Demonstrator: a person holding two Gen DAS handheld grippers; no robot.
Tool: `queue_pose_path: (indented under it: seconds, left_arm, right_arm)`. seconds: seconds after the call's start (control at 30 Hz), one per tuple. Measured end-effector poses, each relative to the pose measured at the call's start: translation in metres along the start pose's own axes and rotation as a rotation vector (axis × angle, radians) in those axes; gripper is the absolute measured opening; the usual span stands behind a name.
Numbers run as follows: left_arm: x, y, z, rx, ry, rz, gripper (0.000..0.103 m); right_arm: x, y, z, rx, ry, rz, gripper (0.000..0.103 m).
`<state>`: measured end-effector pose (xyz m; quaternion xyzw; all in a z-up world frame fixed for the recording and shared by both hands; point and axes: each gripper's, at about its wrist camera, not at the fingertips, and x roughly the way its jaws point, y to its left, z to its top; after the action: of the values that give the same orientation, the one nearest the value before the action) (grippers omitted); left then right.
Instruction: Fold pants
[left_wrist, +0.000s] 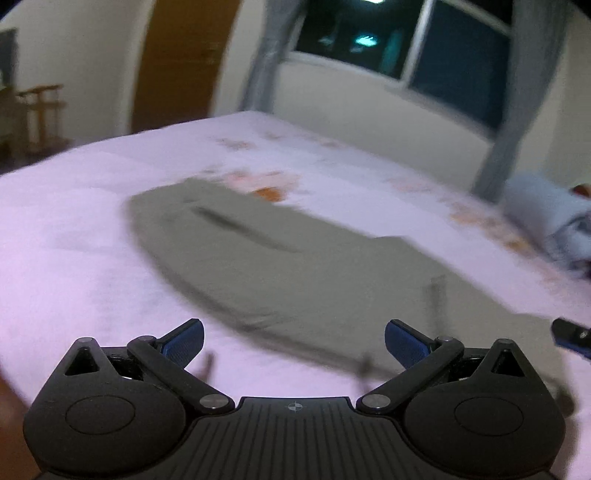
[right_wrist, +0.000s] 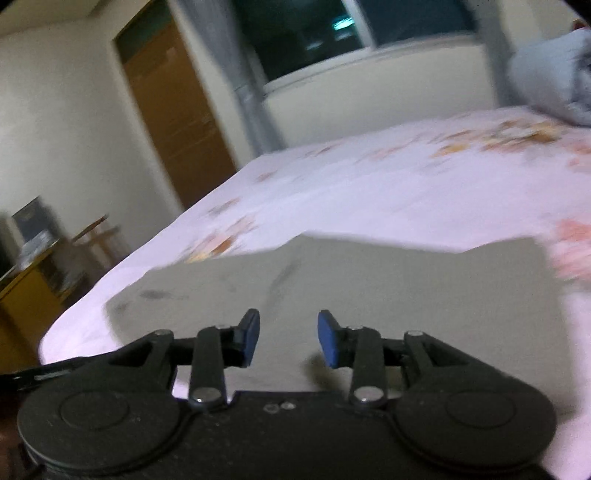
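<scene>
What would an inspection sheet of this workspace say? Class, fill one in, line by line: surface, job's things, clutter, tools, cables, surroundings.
Surface: bed under a pale pink sheet with orange flower prints.
Job's things: grey-green pants lying flat on the sheet, blurred by motion.
Clutter: bundled light blue bedding at the far right of the bed.
Tools: left tool open, holding nothing; right tool open above the pants, holding nothing.
Cables: nothing seen.
Surroundings: brown door, dark window with grey curtains, wooden furniture at the left.
</scene>
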<state>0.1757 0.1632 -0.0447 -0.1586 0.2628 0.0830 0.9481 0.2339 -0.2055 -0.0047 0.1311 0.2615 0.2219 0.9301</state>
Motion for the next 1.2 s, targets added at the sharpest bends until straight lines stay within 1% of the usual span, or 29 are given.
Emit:
queue_pose_path:
  seconds: [0.03,0.1,0.17,0.23,0.27,0.33,0.4,0.47,0.5,0.57,0.63,0.67,0.73,0.77,0.8,0.87,0.9,1.0,1.03,1.07,1.13,1.2]
  left_arm:
    - [0.004,-0.01,0.003,0.014,0.002,-0.031,0.103]
    - [0.015,-0.033,0.005,0.035,0.03,-0.103,0.103]
    - [0.027,-0.057,0.006,0.042,0.065,-0.187,0.103]
    - [0.039,-0.074,0.006,0.038,0.099,-0.235,0.103]
    - [0.048,-0.084,0.007,0.037,0.12,-0.249,0.102]
    - [0.061,-0.097,0.008,0.027,0.155,-0.271,0.096]
    - [0.074,-0.106,0.003,0.02,0.2,-0.261,0.083]
    - [0.086,-0.107,-0.005,-0.005,0.237,-0.258,0.076]
    - [0.087,-0.108,-0.01,-0.014,0.25,-0.257,0.074]
    - [0.088,-0.107,-0.017,-0.028,0.246,-0.275,0.073]
    - [0.085,-0.108,-0.022,-0.044,0.237,-0.286,0.073]
    - [0.087,-0.106,-0.023,-0.077,0.233,-0.302,0.073]
    - [0.089,-0.101,-0.023,-0.131,0.236,-0.312,0.057]
    - [0.089,-0.099,-0.022,-0.148,0.237,-0.312,0.036]
    - [0.089,-0.097,-0.022,-0.161,0.239,-0.316,0.019]
    - [0.09,-0.093,-0.018,-0.179,0.244,-0.342,0.019]
    - [0.088,-0.093,-0.015,-0.171,0.234,-0.354,0.019]
    - [0.074,-0.093,-0.007,-0.134,0.172,-0.376,0.018]
    - [0.069,-0.092,-0.008,-0.109,0.149,-0.361,0.018]
    - [0.072,-0.092,-0.012,-0.089,0.166,-0.334,0.018]
    - [0.09,-0.089,-0.024,-0.069,0.259,-0.28,0.018]
    - [0.092,-0.086,-0.03,-0.077,0.26,-0.282,0.018]
  right_arm:
    - [-0.01,-0.014,0.004,0.015,-0.017,-0.028,0.028]
    - [-0.035,-0.043,0.006,0.064,-0.041,-0.083,0.032]
    - [-0.059,-0.071,0.002,0.127,-0.072,-0.139,0.034]
    - [-0.073,-0.098,-0.007,0.176,-0.082,-0.185,0.038]
    - [-0.078,-0.109,-0.009,0.2,-0.09,-0.201,0.041]
    - [-0.092,-0.123,-0.016,0.223,-0.102,-0.229,0.044]
    - [-0.098,-0.128,-0.023,0.24,-0.115,-0.239,0.045]
    - [-0.103,-0.133,-0.026,0.254,-0.133,-0.239,0.049]
    - [-0.105,-0.137,-0.027,0.264,-0.138,-0.234,0.052]
    - [-0.103,-0.137,-0.026,0.268,-0.141,-0.223,0.054]
    - [-0.102,-0.142,-0.026,0.278,-0.131,-0.216,0.054]
    - [-0.1,-0.144,-0.027,0.29,-0.125,-0.21,0.054]
    - [-0.098,-0.145,-0.029,0.306,-0.116,-0.204,0.054]
    - [-0.097,-0.146,-0.03,0.313,-0.114,-0.2,0.054]
    - [-0.097,-0.148,-0.03,0.321,-0.114,-0.195,0.055]
    - [-0.098,-0.15,-0.031,0.331,-0.118,-0.197,0.057]
    - [-0.098,-0.151,-0.031,0.335,-0.117,-0.194,0.059]
    - [-0.096,-0.151,-0.032,0.338,-0.105,-0.194,0.059]
    - [-0.095,-0.149,-0.032,0.33,-0.099,-0.194,0.059]
    - [-0.094,-0.148,-0.032,0.317,-0.088,-0.197,0.06]
    - [-0.087,-0.141,-0.033,0.27,-0.041,-0.211,0.064]
    - [-0.077,-0.133,-0.032,0.226,0.01,-0.223,0.064]
